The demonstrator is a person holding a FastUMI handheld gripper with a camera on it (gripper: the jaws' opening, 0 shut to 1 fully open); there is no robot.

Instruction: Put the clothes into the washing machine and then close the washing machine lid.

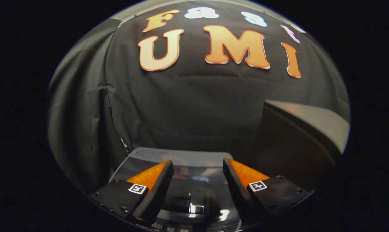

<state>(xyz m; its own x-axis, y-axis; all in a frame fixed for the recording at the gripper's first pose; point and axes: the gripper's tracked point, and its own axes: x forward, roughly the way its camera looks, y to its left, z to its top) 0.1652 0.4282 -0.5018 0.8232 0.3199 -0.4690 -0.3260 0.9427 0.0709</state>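
Nothing sits between your tool's (198, 180) fingers: they stand well apart and grip no cloth. Just below and ahead of them lies the glossy dark glass lid of the grey washing machine (194, 203), apparently lying flat, which suits a push-down or a finished close; whether it is fully latched you cannot tell from here. Beyond the fingers to the right, a pale slanted panel with a dark underside (314, 120) rises; what it is stays unclear. I see no clothes, so they are probably already inside

Washing machine lid (184, 159) partly behind the parted, empty gripper (197, 169) jaws, near end cut off.
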